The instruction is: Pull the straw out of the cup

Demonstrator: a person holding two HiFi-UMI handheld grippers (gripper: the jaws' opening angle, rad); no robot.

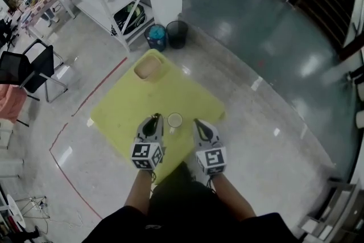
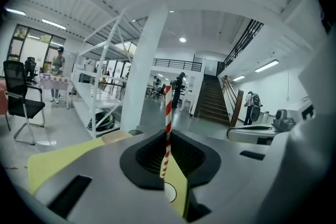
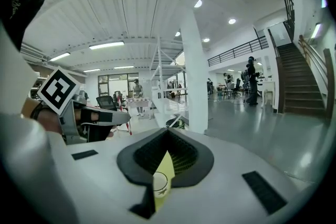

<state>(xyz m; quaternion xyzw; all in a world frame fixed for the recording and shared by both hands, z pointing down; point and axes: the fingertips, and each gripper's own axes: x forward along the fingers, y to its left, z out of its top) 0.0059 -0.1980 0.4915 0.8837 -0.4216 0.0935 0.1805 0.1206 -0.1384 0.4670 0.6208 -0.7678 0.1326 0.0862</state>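
Now: straw (image 2: 168,123) is clamped upright betw. the near-closed jaws of L gripper (image 1: 153,118), long axis vertical, striped top well above the pads. Cup (image 1: 174,120) is seen on table (image 1: 125,105), betw. both grippers and below them. It lies just right of L tips. Straw's lower end appears clear of the rim, though that is judged only. R gripper (image 1: 200,122) is pinched almost together on nothing; cup is glimpsed thru its slit.

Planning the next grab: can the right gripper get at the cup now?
Probably yes. The cup stands on the yellow table beside the right gripper, nothing between them; the straw is out, held by the left gripper. The right jaws stand close together and must open first.
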